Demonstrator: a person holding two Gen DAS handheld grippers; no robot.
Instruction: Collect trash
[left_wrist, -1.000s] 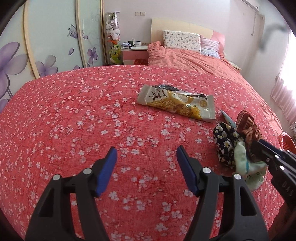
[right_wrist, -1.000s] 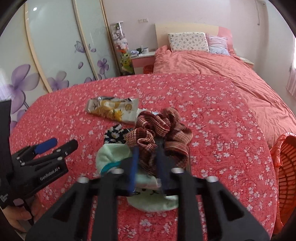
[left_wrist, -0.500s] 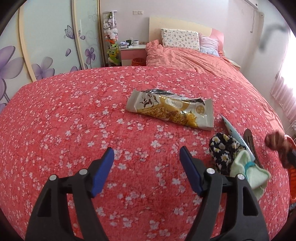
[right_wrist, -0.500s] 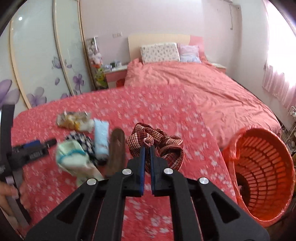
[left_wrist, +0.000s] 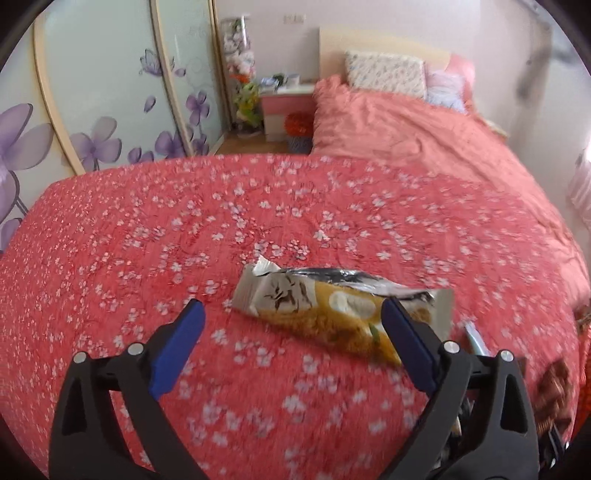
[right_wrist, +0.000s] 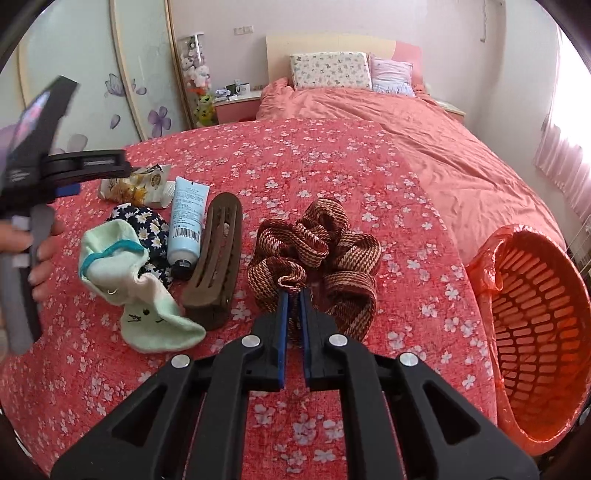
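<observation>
A silver and yellow snack wrapper (left_wrist: 332, 310) lies on the red flowered bedspread (left_wrist: 147, 240). My left gripper (left_wrist: 291, 343) is open just in front of it, its right fingertip (left_wrist: 402, 332) over the wrapper's near edge. My right gripper (right_wrist: 293, 299) is shut on a brown striped scrunchie (right_wrist: 317, 251) and holds it above the bed. An orange basket (right_wrist: 532, 332) lined with an orange bag stands at the bed's right edge. In the right wrist view the wrapper (right_wrist: 136, 182) is partly hidden behind the left gripper (right_wrist: 92, 168).
Beside the scrunchie lie a brown hair clip (right_wrist: 218, 258), a pale blue tube (right_wrist: 186, 221), a mint green sock (right_wrist: 136, 291) and a dark flowered cloth (right_wrist: 144, 221). Pillows (right_wrist: 332, 70) and a nightstand (left_wrist: 288, 107) are at the far end.
My left gripper moved forward to the wrapper. My right gripper lifted the scrunchie off the pile and carried it right toward the basket, uncovering the tube and the clip.
</observation>
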